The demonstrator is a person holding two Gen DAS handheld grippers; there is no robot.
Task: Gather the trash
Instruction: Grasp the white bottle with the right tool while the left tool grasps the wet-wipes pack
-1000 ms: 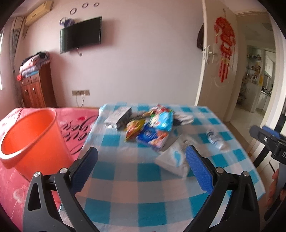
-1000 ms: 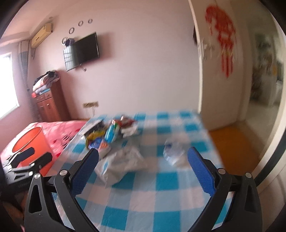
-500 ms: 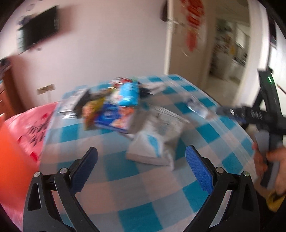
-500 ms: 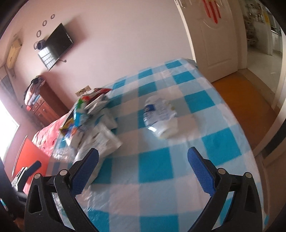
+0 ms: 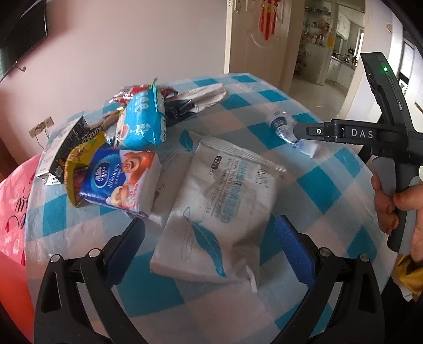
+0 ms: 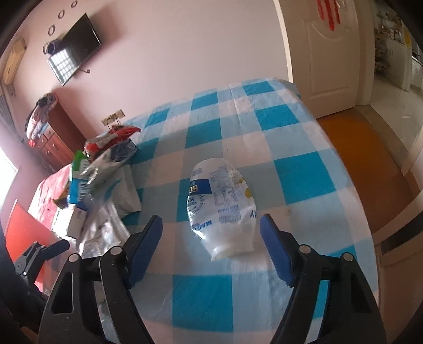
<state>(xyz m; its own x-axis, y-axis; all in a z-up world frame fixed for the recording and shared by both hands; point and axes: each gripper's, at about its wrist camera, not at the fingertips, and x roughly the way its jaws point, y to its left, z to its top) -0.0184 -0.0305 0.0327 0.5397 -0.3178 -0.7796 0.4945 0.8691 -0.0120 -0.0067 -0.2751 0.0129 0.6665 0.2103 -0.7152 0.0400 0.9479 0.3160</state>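
A: Right wrist view: right gripper (image 6: 211,238) jaws just closing in, crushed plastic bottle (image 6: 222,203) lying between the pads on the checked tablecloth (image 6: 298,174), pads not touching it.
B: Left gripper (image 5: 208,243)?
A: Jaws wide apart, hovering over white tissue pack (image 5: 219,209); wrapper pile (image 5: 119,148) just beyond.

Pale pink walls (image 6: 185,53) close the room. A dark flat television (image 6: 75,49) hangs high on the wall, with an air conditioner (image 6: 12,64) near the ceiling beside it. A reddish wooden cabinet (image 6: 56,137) stands in the corner with folded cloth (image 6: 41,113) piled on top. A white door (image 6: 327,53) bearing a red hanging ornament (image 5: 267,16) opens onto an orange floor (image 6: 370,164) and a bright kitchen (image 5: 330,39) beyond. Daylight glares in from the left. The desk wears a blue-and-white checked cloth (image 6: 290,116).
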